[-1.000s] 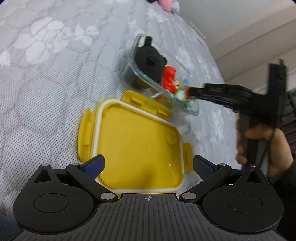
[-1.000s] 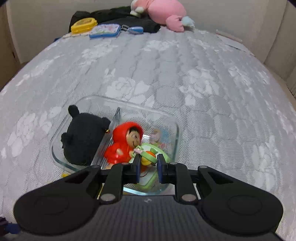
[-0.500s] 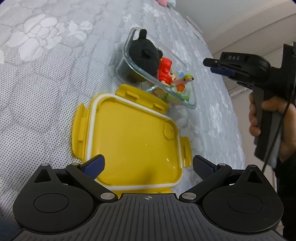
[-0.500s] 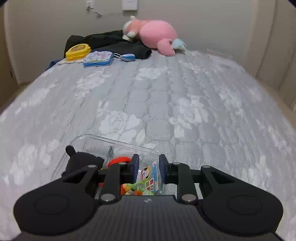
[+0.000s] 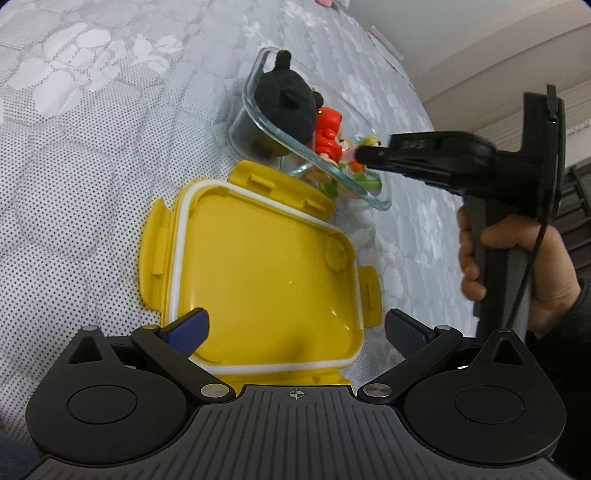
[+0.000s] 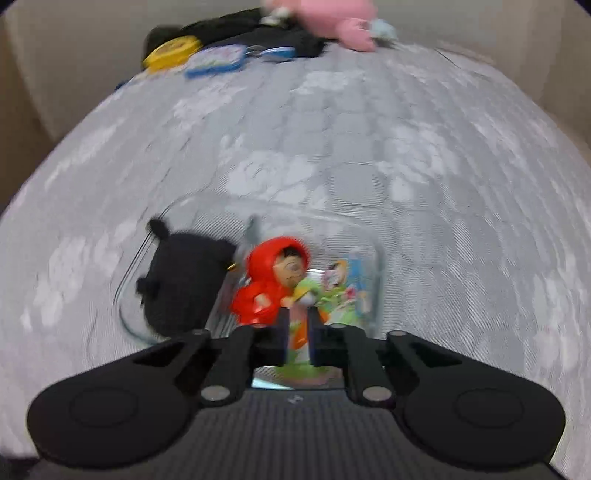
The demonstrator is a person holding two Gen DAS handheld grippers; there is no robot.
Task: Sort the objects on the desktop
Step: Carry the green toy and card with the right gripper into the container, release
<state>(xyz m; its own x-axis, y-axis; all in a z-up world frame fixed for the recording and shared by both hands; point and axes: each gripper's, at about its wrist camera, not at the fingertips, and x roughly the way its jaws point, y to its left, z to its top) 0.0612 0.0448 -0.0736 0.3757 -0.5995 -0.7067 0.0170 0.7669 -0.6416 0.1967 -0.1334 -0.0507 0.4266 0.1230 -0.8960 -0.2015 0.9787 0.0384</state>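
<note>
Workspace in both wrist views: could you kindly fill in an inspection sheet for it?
Surface: grey quilted mattress, floral pattern.
Job's things: glass container holds black plush, red-hooded figure, colourful toys; yellow lid lies beside it.
Clutter: pink plush, yellow tin, blue case at far edge.
Claws: left claw open over lid; right claw shut, tips among toys.
Cables: black cable along right handle.
Surroundings: wall.

The left wrist camera looks down, close over the square yellow plastic lid [image 5: 258,280]. The right wrist camera looks steeply down, close to the clear glass box [image 6: 376,258]. Both views share that box [image 5: 255,70].
</note>
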